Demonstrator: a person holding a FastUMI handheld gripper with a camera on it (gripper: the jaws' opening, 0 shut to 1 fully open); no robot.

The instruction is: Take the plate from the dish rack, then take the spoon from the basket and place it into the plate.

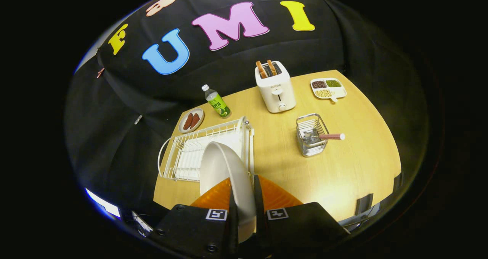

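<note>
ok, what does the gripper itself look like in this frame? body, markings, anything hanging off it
The gripper has a blocky matte black body split into two halves at the bottom of the gripper view. Each half carries a small square black-and-white fiducial tag on top, and round screw heads show on the nearer half. The jaws are two thin upright blades, backed by wedge-shaped ribbed pieces. No cable can be traced to it.

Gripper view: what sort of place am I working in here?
Probably a staged kitchen tabletop in a recording booth: a wooden table against black cloth carries a dish rack, a toaster holding toast, and a wire basket with a spoon. The claw is shut on the plate.
</note>
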